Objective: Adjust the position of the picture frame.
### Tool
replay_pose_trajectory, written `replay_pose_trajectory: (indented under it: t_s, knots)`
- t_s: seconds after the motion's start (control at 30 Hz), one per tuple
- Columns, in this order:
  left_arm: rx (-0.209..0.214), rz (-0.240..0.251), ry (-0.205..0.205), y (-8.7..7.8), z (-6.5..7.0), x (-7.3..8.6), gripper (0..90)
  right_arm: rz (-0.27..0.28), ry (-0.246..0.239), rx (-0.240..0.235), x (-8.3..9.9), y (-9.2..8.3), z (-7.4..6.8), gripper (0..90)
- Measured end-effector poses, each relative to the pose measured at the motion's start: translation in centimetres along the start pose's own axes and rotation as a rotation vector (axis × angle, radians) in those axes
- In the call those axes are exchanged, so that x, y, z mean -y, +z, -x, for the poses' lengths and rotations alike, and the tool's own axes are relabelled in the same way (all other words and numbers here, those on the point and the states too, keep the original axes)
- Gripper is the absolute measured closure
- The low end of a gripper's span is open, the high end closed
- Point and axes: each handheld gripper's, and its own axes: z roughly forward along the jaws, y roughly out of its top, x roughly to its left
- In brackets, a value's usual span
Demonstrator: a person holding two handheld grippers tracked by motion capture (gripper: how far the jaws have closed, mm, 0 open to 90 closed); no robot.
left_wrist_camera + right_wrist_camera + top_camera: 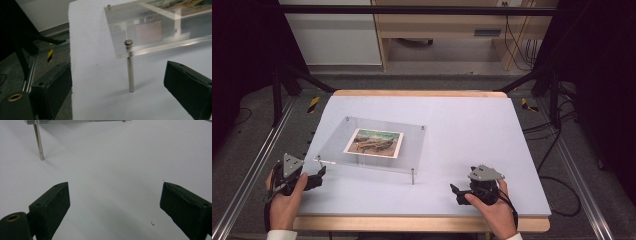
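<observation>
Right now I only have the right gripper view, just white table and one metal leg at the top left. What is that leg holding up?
Observer: A clear acrylic plate on four metal legs; the high view shows a picture lying under or in it.
Operator: Where is the left gripper?
Observer: The left gripper sits at the table's left edge, facing the plate's near-left leg.
Operator: Is it gripping that leg?
Observer: No. Its jaws stand wide open, with the leg ahead between them, untouched.
Operator: And mine?
Observer: The right gripper is open too, resting near the table's front edge, right of the plate.
</observation>
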Motion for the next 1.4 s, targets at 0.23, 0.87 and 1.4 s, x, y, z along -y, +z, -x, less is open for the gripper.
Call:
replay_pose_trajectory:
  t_s: [0.23,0.87,1.4]
  knots:
    - [-0.004,0.021,0.002,-0.1,0.1,-0.2,10.2,-0.010,-0.046,0.018,-0.2,0.6,-0.8,16.2]
    - [0.086,0.065,-0.088,-0.1,-0.4,0.0,6.8,0.047,-0.055,-0.145,-1.6,3.0,-4.9,32.7]
    - [0.121,0.059,-0.113,0.1,-0.3,-0.2,7.8,0.067,0.007,-0.248,-4.1,6.5,-6.8,35.5]
